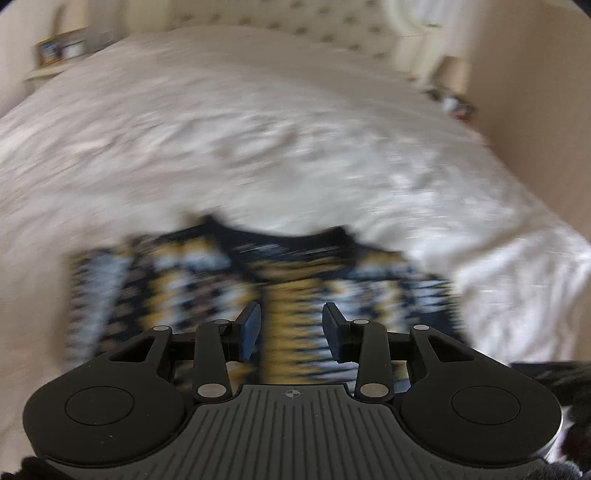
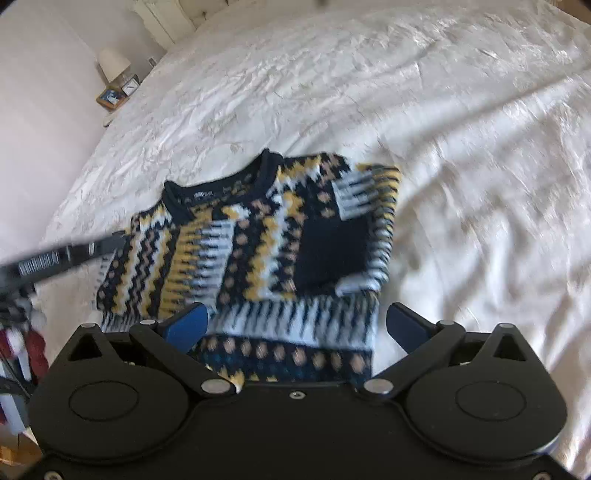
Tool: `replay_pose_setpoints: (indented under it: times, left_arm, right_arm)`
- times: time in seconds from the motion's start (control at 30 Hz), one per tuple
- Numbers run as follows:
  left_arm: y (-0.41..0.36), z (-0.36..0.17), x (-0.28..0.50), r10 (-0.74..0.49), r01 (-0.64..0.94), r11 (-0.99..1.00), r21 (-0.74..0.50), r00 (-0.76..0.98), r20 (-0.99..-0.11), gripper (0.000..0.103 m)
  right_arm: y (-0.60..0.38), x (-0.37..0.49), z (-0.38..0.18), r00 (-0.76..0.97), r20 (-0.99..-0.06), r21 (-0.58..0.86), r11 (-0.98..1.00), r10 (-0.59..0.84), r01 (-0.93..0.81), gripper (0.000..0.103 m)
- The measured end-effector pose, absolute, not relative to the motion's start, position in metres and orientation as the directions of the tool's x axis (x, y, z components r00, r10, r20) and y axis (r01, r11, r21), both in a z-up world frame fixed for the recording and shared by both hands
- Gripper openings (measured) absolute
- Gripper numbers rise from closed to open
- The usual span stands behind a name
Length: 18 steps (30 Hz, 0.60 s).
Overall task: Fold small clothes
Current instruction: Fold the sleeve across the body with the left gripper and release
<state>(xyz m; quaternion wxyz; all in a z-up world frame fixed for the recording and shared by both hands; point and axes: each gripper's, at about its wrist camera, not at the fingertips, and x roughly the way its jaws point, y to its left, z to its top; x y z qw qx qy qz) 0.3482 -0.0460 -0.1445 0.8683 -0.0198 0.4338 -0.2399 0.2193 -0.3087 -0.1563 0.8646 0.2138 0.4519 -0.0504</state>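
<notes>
A small knitted sweater (image 2: pixel 258 243), navy with yellow, white and tan zigzags, lies on the white bedspread (image 2: pixel 461 147), sleeves folded in over the body. It shows blurred in the left wrist view (image 1: pixel 288 280). My right gripper (image 2: pixel 295 325) is wide open above the sweater's hem, holding nothing. My left gripper (image 1: pixel 291 328) is open with a narrower gap, above the sweater's middle, empty. The left gripper also shows as a dark blurred bar at the sweater's left edge in the right wrist view (image 2: pixel 62 258).
A bedside table (image 2: pixel 114 96) with a lamp and small frames stands at the bed's far left side. A quilted headboard (image 1: pixel 295 22) is at the far end. Walls run close beside the bed. Red and white items (image 2: pixel 26 339) lie at the left edge.
</notes>
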Motion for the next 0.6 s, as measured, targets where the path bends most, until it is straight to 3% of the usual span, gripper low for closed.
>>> replay_pose_setpoints:
  times: [0.37, 0.6]
  left_arm:
    - [0.051, -0.215, 0.406, -0.223, 0.201, 0.968, -0.15, 0.421, -0.879, 0.035]
    - [0.076, -0.218, 0.409, -0.243, 0.133, 0.969, -0.207, 0.405, -0.881, 0.036]
  right_arm:
    - [-0.293, 0.262, -0.161, 0.574, -0.814, 0.298, 0.913, 0.091, 0.278, 0.103]
    - [-0.299, 0.282, -0.171, 0.557, -0.827, 0.256, 0.932, 0.073, 0.258, 0.103]
